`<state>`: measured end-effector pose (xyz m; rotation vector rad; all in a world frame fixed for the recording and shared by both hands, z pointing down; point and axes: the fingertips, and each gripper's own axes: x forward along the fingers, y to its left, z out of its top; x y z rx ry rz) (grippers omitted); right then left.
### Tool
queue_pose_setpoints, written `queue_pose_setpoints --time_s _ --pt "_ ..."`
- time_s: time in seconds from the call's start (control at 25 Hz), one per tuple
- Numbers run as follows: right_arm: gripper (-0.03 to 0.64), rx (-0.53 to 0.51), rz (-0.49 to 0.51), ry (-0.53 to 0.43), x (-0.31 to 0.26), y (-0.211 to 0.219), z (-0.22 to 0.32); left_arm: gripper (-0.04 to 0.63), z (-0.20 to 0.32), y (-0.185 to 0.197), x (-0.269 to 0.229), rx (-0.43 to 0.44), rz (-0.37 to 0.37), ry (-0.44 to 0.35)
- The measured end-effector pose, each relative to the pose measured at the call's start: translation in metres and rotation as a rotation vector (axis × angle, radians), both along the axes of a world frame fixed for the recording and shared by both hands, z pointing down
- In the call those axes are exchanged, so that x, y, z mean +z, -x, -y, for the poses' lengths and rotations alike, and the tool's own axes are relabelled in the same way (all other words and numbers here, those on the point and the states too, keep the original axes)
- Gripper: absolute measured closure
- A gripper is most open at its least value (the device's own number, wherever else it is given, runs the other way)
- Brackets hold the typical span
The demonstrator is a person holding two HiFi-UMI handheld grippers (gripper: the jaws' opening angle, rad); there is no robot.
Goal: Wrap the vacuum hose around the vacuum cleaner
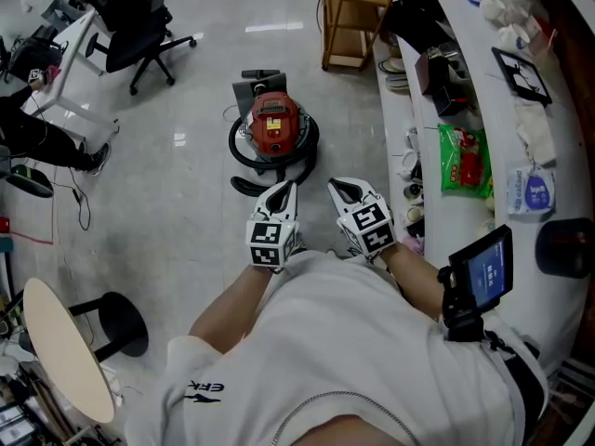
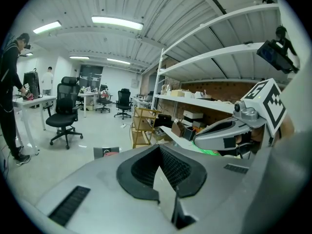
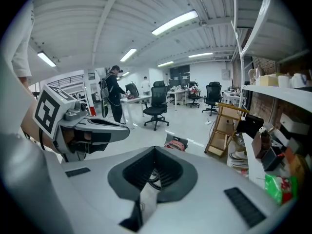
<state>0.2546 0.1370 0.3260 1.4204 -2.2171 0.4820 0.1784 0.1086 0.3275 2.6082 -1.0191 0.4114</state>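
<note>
Red vacuum cleaner [image 1: 275, 124] sits far from you, black hose [image 1: 240, 153] looped around it. Your left gripper [image 1: 286, 190] and right gripper [image 1: 337, 189] are clenched, empty.

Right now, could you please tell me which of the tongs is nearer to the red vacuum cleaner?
Left. The left tongs are held in line with the vacuum cleaner; the right tongs are beside them, offset to its right.
</note>
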Motion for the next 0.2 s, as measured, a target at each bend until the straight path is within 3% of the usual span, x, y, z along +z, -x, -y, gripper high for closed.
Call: queue_pose_setpoints --time_s 0.2 --pt "0.615 0.000 0.000 0.002 -0.001 0.012 0.005 0.592 0.002 0.012 -0.001 -0.006 -0.008 0.007"
